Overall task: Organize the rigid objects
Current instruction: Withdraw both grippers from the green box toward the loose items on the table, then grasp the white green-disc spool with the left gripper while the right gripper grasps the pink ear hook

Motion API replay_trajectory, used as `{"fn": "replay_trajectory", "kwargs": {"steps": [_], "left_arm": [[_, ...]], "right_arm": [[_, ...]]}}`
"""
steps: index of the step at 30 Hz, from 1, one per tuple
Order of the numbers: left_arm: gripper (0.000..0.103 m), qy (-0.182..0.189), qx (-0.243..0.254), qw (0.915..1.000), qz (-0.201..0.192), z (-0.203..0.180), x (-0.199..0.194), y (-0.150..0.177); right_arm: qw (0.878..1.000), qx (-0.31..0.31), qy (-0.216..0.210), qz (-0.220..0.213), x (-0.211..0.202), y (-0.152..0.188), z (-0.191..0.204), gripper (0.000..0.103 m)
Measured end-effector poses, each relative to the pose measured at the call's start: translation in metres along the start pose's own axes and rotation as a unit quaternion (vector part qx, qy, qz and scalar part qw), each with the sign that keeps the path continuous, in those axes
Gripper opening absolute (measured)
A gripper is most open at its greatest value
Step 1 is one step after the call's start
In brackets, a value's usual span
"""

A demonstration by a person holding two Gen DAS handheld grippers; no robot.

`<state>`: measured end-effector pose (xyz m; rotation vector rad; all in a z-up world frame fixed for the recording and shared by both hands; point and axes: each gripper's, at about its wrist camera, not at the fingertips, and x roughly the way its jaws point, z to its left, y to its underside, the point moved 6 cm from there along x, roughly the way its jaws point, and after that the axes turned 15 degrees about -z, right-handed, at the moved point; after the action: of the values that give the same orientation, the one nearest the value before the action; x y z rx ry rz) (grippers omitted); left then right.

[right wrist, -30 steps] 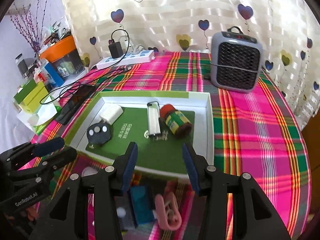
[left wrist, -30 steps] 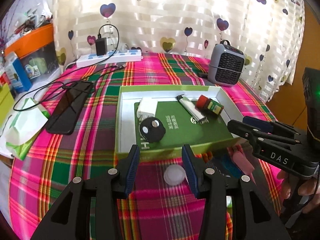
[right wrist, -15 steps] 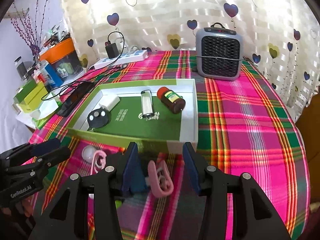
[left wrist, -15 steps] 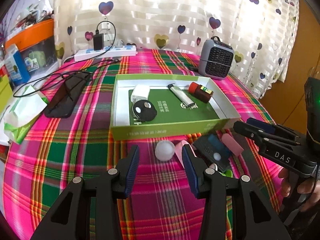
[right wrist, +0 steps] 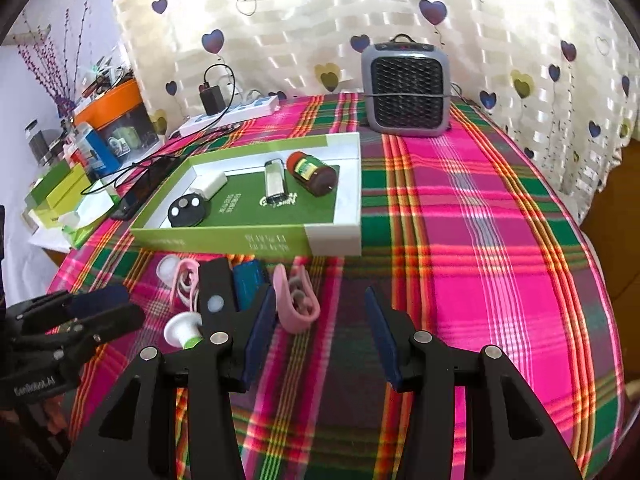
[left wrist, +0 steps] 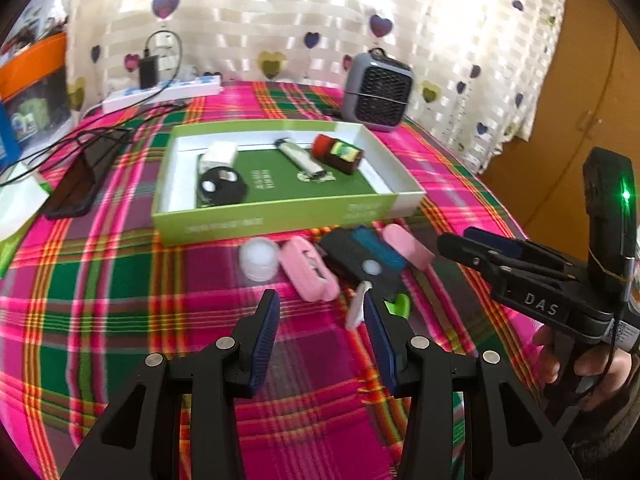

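Green tray [right wrist: 224, 240] on my plaid surface [right wrist: 480, 240] holds a brown bottle [right wrist: 314, 172], lighter [right wrist: 275, 182], black fob [right wrist: 188, 212] and white block [right wrist: 212, 184]. Both my left tongs [left wrist: 318, 320] and right tongs [right wrist: 320, 320] gape, empty, near a heart-print curtain [right wrist: 320, 20].

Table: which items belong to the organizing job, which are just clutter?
Job: green box, brown bottle, lighter, black fob, white cap, pink case, pink clip.
Clutter: heater, power strip, phone.
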<state>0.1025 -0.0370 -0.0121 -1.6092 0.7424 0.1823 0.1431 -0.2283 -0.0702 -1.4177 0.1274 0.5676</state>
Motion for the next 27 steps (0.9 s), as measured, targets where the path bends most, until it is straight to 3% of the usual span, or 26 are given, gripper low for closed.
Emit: {"fn": "replay_trajectory", "kwargs": {"steps": [10, 15, 27], "left_arm": [[0.043, 0.042, 0.045, 0.998, 0.01, -0.037, 0.007, 0.009], [0.043, 0.03, 0.065, 0.9972, 0.022, -0.043, 0.018, 0.014], [0.043, 0.021, 0.049, 0.9978, 0.04, -0.037, 0.034, 0.016]], "right_arm": [[1.0, 0.015, 0.007, -0.001, -0.007, 0.007, -0.013, 0.048], [1.0, 0.018, 0.009, 0.003, -0.006, 0.009, -0.017, 0.048], [1.0, 0.021, 0.012, 0.013, 0.0, 0.013, -0.02, 0.048]]}}
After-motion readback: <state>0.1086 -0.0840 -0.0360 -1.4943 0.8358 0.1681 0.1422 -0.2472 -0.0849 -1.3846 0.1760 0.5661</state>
